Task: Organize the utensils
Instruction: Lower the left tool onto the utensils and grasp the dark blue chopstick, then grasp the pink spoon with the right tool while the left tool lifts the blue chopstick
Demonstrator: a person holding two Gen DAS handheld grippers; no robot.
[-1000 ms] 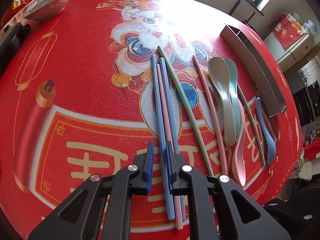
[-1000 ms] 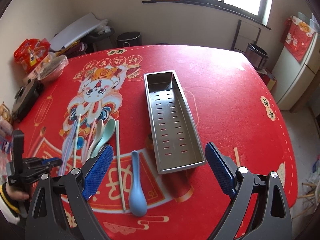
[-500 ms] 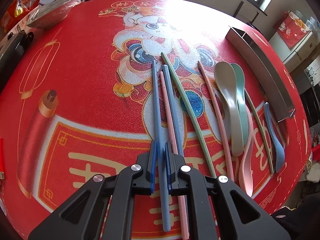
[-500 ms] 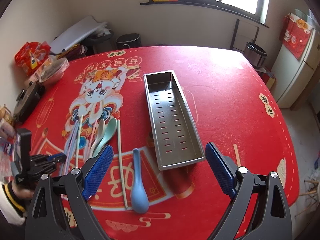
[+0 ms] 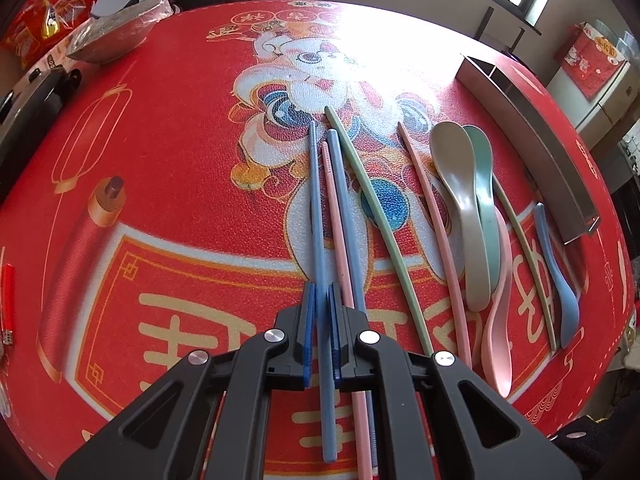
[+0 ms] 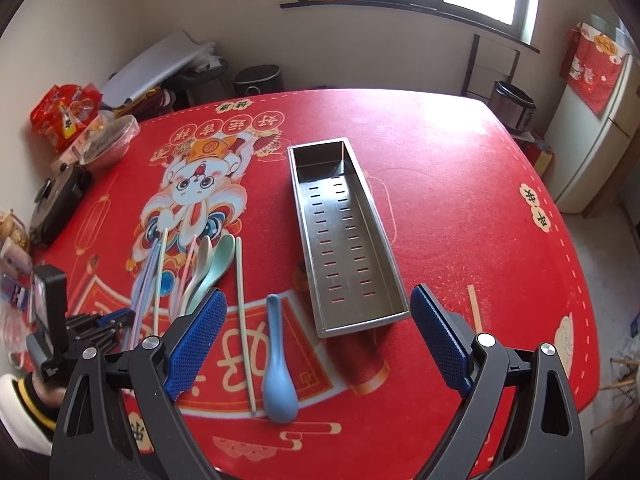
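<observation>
My left gripper (image 5: 322, 300) is shut on a blue chopstick (image 5: 316, 208), gripping it near its thick end on the red tablecloth (image 5: 180, 160). Right beside it lie a pink chopstick (image 5: 334, 216), a second blue one (image 5: 345, 200) and a green one (image 5: 372, 200). Further right are another pink chopstick (image 5: 432, 208), stacked beige (image 5: 460, 200), mint (image 5: 486, 184) and pink (image 5: 500, 320) spoons, and a blue spoon (image 5: 558, 280). My right gripper (image 6: 318, 300) hovers wide open and empty, above the near end of the steel tray (image 6: 344, 232).
A wrapped bowl (image 6: 108, 144), snack bags (image 6: 66, 116) and a black pan (image 6: 56, 204) crowd the table's left edge. A loose wooden stick (image 6: 474, 304) lies right of the tray. A fridge (image 6: 592, 140) stands off to the right. A person's sleeve (image 6: 24, 404) shows at the lower left.
The left jaws have closed from a narrow gap onto the blue chopstick, and that gripper has tipped up a little. The right gripper has held still.
</observation>
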